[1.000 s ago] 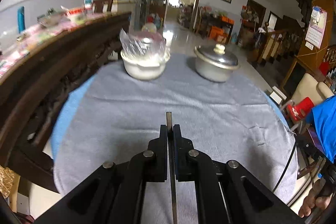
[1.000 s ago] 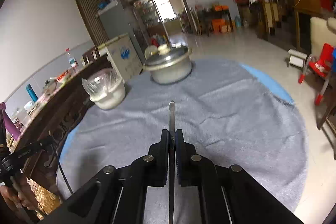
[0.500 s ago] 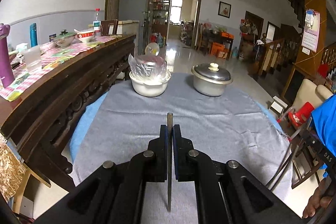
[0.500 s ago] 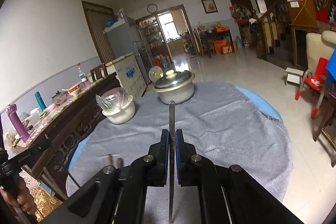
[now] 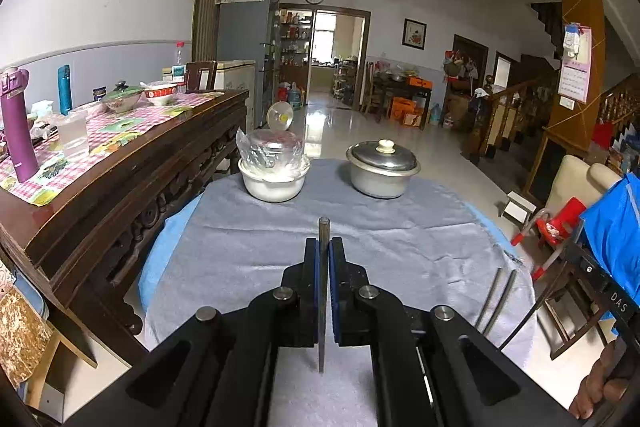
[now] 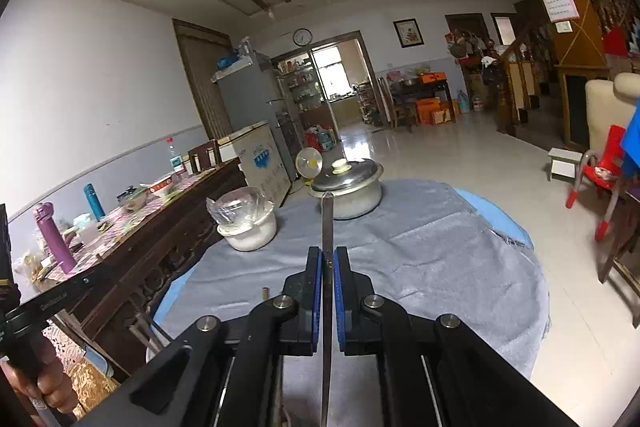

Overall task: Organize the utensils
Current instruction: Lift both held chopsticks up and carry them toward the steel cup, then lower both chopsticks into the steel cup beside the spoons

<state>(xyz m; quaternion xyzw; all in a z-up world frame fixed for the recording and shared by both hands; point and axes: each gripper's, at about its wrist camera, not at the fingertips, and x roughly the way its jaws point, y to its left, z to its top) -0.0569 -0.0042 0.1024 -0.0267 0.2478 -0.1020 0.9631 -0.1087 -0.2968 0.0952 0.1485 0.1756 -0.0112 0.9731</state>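
Note:
My left gripper (image 5: pixel 324 247) is shut on a thin flat metal utensil (image 5: pixel 323 231), seen edge-on, whose tip pokes out just past the blue pads. It hangs above the grey cloth (image 5: pixel 400 235) on the round table. My right gripper (image 6: pixel 328 255) is shut on a longer thin metal utensil (image 6: pixel 328 219), which reaches towards the lidded pot (image 6: pixel 348 187). Two slim metal rods (image 5: pixel 496 299) lie side by side on the cloth at the right. What kind of utensil each one is stays hidden.
A white bowl (image 5: pixel 274 179) holding a plastic-wrapped container and a lidded metal pot (image 5: pixel 382 171) stand at the table's far side. A dark wooden sideboard (image 5: pixel 120 179) with bottles and bowls runs along the left. A red chair (image 5: pixel 556 227) stands at the right.
Both grippers have risen and pulled back from the table, each still holding its utensil. The bowl and pot look farther off, and the two rods have come into view.

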